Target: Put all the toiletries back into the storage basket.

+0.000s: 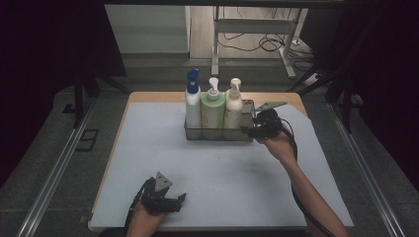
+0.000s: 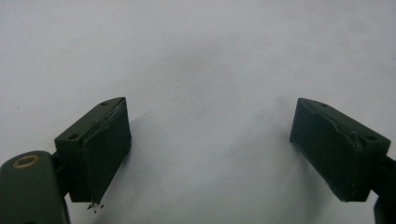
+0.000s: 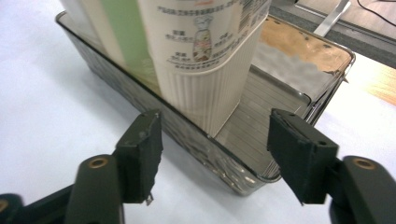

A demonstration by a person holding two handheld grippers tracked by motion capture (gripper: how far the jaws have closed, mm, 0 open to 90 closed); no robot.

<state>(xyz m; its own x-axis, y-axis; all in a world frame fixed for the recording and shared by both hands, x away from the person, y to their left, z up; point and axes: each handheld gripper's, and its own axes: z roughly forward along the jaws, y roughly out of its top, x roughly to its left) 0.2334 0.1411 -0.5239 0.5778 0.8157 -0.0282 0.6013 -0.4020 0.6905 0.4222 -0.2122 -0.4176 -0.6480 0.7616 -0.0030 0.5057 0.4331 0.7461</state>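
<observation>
A clear tray [image 1: 217, 134] stands at the back middle of the white mat [image 1: 217, 182]. In it stand three pump bottles in a row: a white one with a blue top [image 1: 192, 101], a green one [image 1: 213, 111] and a cream one [image 1: 233, 106]. My right gripper [image 1: 248, 129] is at the tray's right end. In the right gripper view its jaws [image 3: 217, 149] are open, either side of the tray's near wall [image 3: 196, 135], with the cream bottle [image 3: 205, 56] just beyond and nothing gripped. My left gripper [image 1: 179, 200] rests near the front edge, open [image 2: 210, 140] over bare mat.
The right part of the tray floor [image 3: 275, 93] holds nothing. The wooden tabletop [image 1: 148, 97] shows around the mat. Behind the table stand a white desk frame [image 1: 252, 29] and floor cables [image 1: 269, 44]. Metal rails [image 1: 54, 173] run along both sides.
</observation>
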